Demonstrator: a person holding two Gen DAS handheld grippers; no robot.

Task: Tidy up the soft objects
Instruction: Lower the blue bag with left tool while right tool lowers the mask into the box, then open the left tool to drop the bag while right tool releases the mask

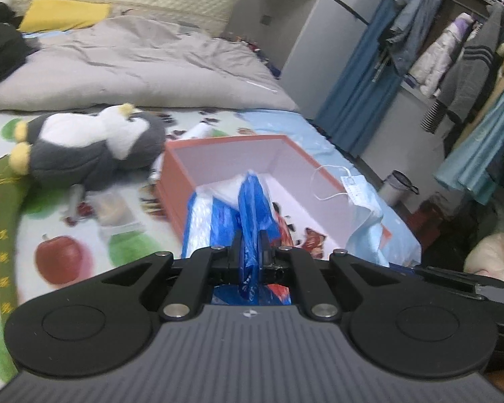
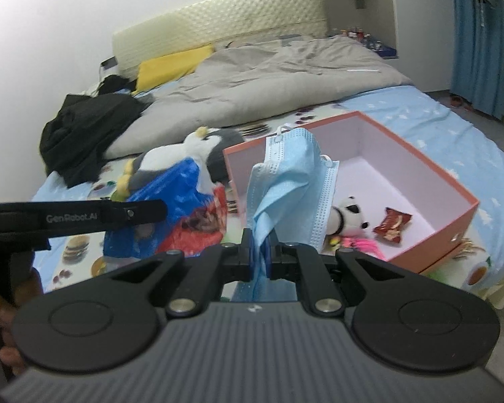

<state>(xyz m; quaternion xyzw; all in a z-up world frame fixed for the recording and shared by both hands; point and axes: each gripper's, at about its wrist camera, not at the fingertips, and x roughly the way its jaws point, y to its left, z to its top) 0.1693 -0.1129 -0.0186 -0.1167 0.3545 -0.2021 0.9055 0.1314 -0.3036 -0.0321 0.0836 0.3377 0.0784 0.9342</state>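
We note first what is obscured. In the left wrist view the blue plastic bag (image 1: 252, 208) rises in front of the lens and hides the near part of the orange box (image 1: 178, 174), so the box contents cannot be read there. In the right wrist view the blue face mask (image 2: 285, 181) covers the near left of the box (image 2: 467, 218), and we cannot tell how far its floor extends behind it. The small red packet (image 2: 391, 225) inside the box is too blurred to read. Beside it lies a small panda plush (image 2: 349, 216), partly cut off by the mask. The penguin plush (image 1: 84, 144) lies on its side on the bed sheet (image 1: 67, 252), just left of the box; its lower body is hidden in the right wrist view by the bag.

The left gripper (image 1: 250, 248) points forward toward the box, jaws closed narrowly on a fold of the plastic bag, which hangs over the box's near wall. The right gripper (image 2: 260, 252) also faces the box from its near side, jaws pinched tight on the bunched lower part of the face mask, which stands upward in front of the box opening. The left gripper's body shows at the left edge of the right wrist view. A grey duvet (image 2: 268, 77) lies behind on the bed.
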